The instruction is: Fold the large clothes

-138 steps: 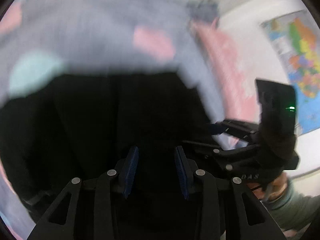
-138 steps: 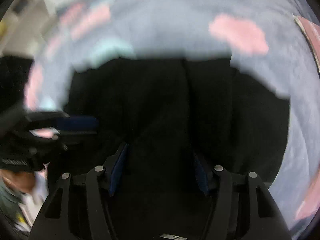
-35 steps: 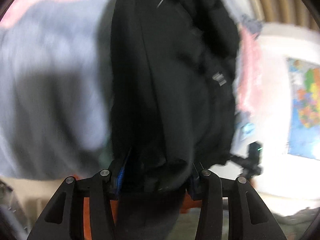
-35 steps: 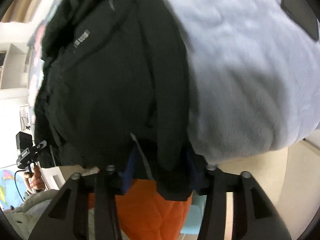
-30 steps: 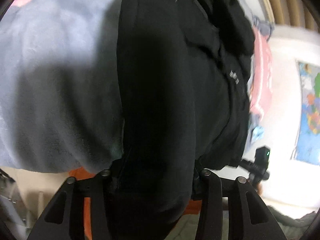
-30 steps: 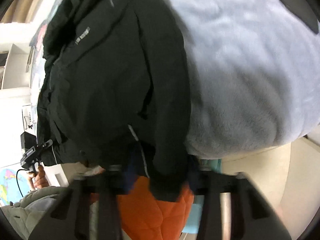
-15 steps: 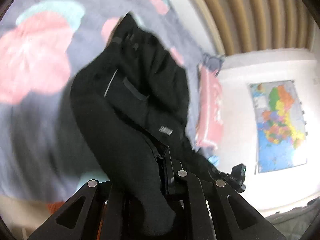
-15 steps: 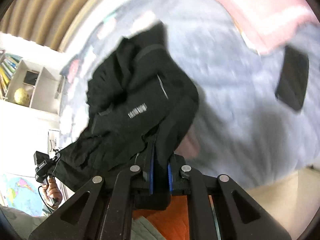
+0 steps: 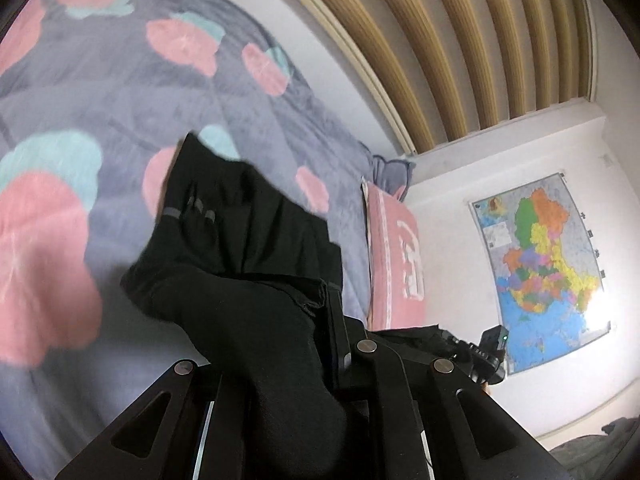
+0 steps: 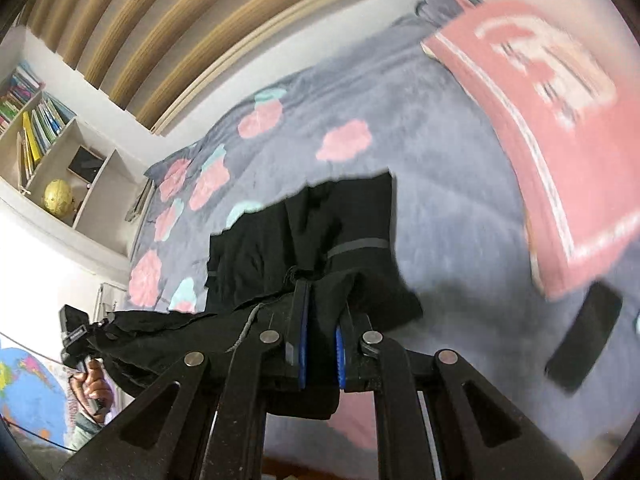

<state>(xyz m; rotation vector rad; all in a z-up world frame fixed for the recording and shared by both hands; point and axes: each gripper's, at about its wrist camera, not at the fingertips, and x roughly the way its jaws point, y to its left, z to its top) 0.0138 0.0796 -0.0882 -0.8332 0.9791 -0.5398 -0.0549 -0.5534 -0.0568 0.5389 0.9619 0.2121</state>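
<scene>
The right tongs (image 10: 320,354) are clamped on the hem of a black jacket (image 10: 320,228). The left tongs (image 9: 316,344) pinch another part of its edge, their fingers mostly buried in cloth. The jacket's far end lies on a grey bed blanket (image 9: 120,80) with pink flowers, near a pink pillow (image 10: 552,128) and a dark phone (image 10: 580,336).

Black jacket (image 10: 304,220) lies on the grey flower-print bed blanket (image 9: 120,92), near edge clamped in both my grippers: left (image 9: 320,344), right (image 10: 320,344). Pink pillow (image 10: 552,128) right of it, flat black phone (image 10: 584,340) just before the pillow. White bookshelf (image 10: 52,152) far left.
</scene>
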